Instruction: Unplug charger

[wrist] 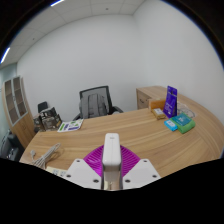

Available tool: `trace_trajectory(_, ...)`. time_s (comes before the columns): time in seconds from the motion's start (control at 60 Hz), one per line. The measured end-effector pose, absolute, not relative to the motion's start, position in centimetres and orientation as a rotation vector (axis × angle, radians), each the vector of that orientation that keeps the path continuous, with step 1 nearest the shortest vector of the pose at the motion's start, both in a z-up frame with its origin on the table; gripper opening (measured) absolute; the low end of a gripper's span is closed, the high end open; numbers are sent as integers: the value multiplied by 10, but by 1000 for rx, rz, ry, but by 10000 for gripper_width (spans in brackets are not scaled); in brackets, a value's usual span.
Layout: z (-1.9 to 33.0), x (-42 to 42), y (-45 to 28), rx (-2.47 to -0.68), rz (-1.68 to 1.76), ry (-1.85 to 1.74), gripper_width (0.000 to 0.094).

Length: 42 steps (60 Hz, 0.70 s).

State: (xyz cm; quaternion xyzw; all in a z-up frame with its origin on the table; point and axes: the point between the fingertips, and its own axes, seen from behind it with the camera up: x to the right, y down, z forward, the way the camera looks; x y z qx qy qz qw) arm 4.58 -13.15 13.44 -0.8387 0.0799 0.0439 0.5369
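The gripper (112, 172) pinches a white, upright block-shaped charger (112, 160) between its purple pads (97, 158). I cannot see a socket or cable. Beyond lies the curved wooden table (130, 128). If the grip is shallow, pulling at an angle could make the charger slip.

Worktop (130, 125): light wood-grain surface, smooth, slight sheen. White charger (112, 160) between the hand-held gripper (112, 172) fingers: smooth matt plastic. Finger pads (93, 160): purple, ribbed. Far office chair (94, 101): black mesh back.
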Motion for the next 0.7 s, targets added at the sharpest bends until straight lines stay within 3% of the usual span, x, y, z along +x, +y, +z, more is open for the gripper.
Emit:
trace_trajectory(0.133,59,71,-141,-2098,170,266,215)
trace_trajectory(0.25,37,89,-147,-2100,206,282,265)
trace_trajectory(0.317,39,104,-147,-2090,226,287,393)
trace_trajectory(0.433,8,129,-166,-2210,198,317,695)
trace_trajectory(0.583,24,162,-175,-2215,56,269,853)
trace_trajectory(0.7,61,170,-185,-2184,-68,166,857)
